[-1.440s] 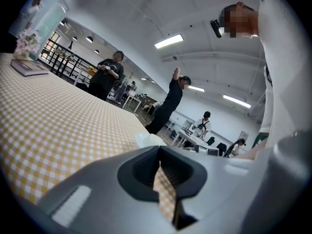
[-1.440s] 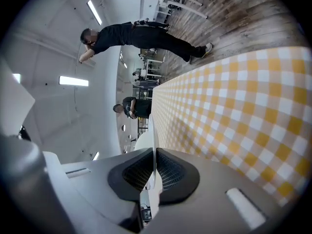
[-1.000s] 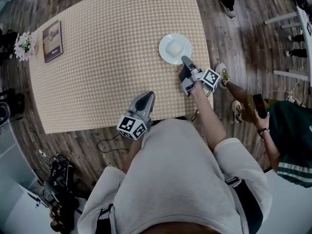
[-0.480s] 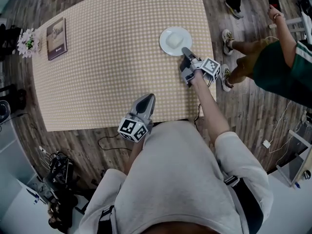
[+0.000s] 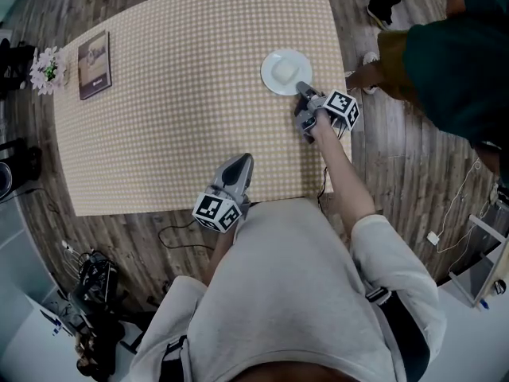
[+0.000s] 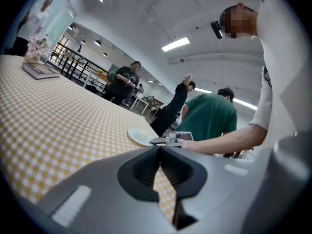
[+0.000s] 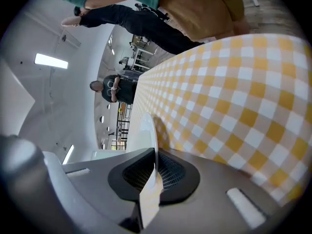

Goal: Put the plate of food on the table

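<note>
A white plate [image 5: 271, 83] with a pale block of food [image 5: 284, 71] rests on the checked table [image 5: 175, 94], near its right edge. My right gripper [image 5: 303, 91] is shut on the plate's near rim. In the right gripper view the plate [image 7: 147, 126] runs edge-on between the closed jaws of that gripper [image 7: 155, 156]. My left gripper [image 5: 241, 162] hovers at the table's front edge, shut with nothing in it. In the left gripper view its jaws [image 6: 160, 152] meet, and the plate [image 6: 139, 136] lies ahead on the cloth.
A framed card [image 5: 95, 55] and a small bunch of flowers [image 5: 45, 70] stand at the table's far left. A person in a green top [image 5: 461, 46] stands close by the table's right corner. Cables and gear [image 5: 95, 285] lie on the floor at the lower left.
The person in green has walked from the lower right up to the table's far right corner. My right gripper keeps its hold on the plate's rim; the left one has barely moved.
</note>
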`<state>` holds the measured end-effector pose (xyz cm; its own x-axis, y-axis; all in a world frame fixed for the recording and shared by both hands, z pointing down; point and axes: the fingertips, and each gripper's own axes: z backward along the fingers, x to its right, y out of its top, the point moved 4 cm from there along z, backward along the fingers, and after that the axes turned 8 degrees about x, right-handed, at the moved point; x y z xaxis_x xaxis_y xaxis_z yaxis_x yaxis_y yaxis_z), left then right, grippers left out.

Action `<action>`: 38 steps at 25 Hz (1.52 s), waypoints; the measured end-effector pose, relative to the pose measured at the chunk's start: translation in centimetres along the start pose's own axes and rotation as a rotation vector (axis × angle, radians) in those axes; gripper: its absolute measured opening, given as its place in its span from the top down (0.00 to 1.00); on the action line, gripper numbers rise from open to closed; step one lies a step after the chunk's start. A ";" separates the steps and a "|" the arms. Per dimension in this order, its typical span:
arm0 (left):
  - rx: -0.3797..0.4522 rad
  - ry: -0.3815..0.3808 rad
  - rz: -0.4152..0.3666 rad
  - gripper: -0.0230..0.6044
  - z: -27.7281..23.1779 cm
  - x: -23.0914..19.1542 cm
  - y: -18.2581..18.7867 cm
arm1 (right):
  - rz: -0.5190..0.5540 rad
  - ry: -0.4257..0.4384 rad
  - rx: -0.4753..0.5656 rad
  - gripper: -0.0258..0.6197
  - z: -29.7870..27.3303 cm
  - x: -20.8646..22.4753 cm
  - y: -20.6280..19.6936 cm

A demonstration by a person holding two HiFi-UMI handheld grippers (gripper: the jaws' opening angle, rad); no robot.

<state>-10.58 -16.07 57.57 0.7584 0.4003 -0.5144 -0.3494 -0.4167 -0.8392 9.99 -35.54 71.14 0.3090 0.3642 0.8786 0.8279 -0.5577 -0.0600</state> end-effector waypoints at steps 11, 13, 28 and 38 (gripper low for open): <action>0.020 -0.003 0.006 0.95 0.1 -0.1 0.5 | -0.007 -0.058 -0.024 0.70 0.1 -1.0 -0.1; 0.021 -0.005 0.009 0.95 0.2 0.1 0.5 | -0.011 -0.043 -0.024 0.67 0.2 -1.4 0.0; 0.029 -0.026 -0.001 0.95 0.1 0.4 0.6 | 0.006 0.048 -0.084 0.07 -0.2 -4.6 -0.8; 0.038 -0.052 0.002 0.95 -0.1 1.1 0.8 | 0.094 0.048 -0.177 0.05 1.8 -4.6 -2.5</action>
<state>-10.00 -16.03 56.37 0.7282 0.4423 -0.5236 -0.3721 -0.3864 -0.8439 7.35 -34.51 66.44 0.3546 0.2709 0.8949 0.7003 -0.7112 -0.0622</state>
